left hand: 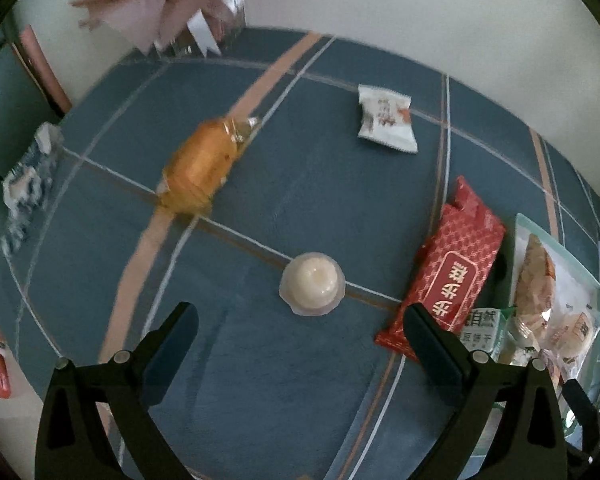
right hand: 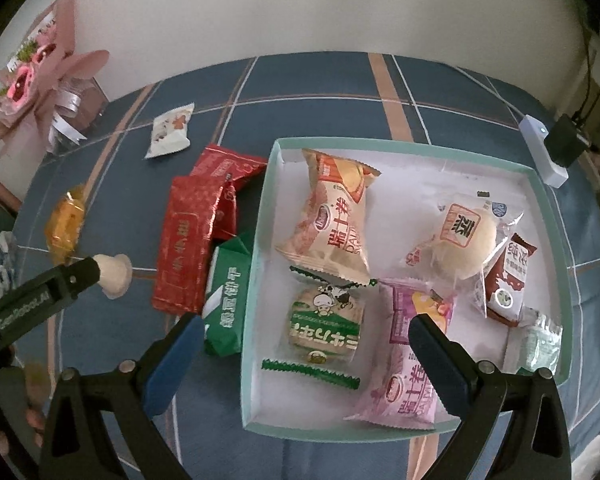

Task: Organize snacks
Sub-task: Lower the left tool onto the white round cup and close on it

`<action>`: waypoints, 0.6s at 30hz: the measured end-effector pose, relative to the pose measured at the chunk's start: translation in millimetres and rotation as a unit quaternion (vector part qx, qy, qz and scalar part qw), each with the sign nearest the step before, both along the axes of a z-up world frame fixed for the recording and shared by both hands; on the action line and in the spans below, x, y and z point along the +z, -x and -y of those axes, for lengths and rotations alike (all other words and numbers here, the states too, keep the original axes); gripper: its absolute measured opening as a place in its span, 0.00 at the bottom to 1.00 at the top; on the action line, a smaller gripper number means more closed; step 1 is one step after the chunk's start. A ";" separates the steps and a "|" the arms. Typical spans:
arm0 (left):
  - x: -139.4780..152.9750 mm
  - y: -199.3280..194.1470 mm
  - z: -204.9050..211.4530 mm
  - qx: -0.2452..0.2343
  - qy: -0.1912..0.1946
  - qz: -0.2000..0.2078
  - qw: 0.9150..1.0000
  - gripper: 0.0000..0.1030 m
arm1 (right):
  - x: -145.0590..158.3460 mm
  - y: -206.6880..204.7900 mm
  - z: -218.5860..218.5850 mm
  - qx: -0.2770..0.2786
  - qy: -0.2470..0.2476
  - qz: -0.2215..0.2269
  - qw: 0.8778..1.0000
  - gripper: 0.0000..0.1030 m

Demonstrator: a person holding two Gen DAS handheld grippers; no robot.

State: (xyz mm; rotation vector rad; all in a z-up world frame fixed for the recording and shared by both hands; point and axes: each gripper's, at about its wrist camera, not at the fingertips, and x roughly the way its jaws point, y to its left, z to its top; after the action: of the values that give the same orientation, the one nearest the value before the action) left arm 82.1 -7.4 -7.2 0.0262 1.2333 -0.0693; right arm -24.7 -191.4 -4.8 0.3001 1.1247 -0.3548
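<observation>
The left gripper (left hand: pixel 300 340) is spread wide and empty, low in its frame, with the pudding cup (left hand: pixel 312 283) on the blue cloth just above its fingertips. The right gripper (right hand: pixel 306 346) gapes empty over the snack-filled teal box (right hand: pixel 260 216) at frame centre.

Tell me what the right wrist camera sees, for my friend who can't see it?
An open right gripper hovers over a mint-edged box full of wrapped snacks. Red packets lie on the blue cloth beside it.
</observation>
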 end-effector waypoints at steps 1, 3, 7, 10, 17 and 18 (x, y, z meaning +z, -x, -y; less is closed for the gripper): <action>-4.0 -2.5 -1.1 0.004 0.007 -0.006 1.000 0.99 | -0.9 -1.2 -0.4 0.002 0.000 0.001 1.000 1.00; -9.9 -6.9 -2.9 0.011 0.016 -0.015 1.000 0.99 | -1.3 -4.5 -1.6 0.009 -0.005 0.010 1.000 1.00; -21.3 -14.4 -3.5 0.015 0.010 -0.023 1.000 0.99 | -2.8 -10.7 -6.4 0.018 -0.013 0.016 1.000 1.00; -28.0 -18.7 -2.2 0.013 0.002 -0.026 1.000 0.99 | -5.2 -14.1 -9.3 0.021 -0.008 0.011 1.000 1.00; -43.1 -24.8 4.5 -0.001 -0.003 -0.039 0.999 0.80 | -7.4 -16.1 -10.5 0.022 -0.004 0.006 1.000 1.00; -46.1 -25.4 5.4 -0.003 -0.001 -0.043 0.999 0.75 | -7.8 -16.4 -10.5 0.023 -0.004 0.006 1.000 1.00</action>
State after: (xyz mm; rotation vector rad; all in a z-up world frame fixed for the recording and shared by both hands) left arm 107.5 -12.8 -53.3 0.0286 1.3190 -0.0745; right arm -8.3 -180.9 -12.6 0.2827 1.1190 -0.3081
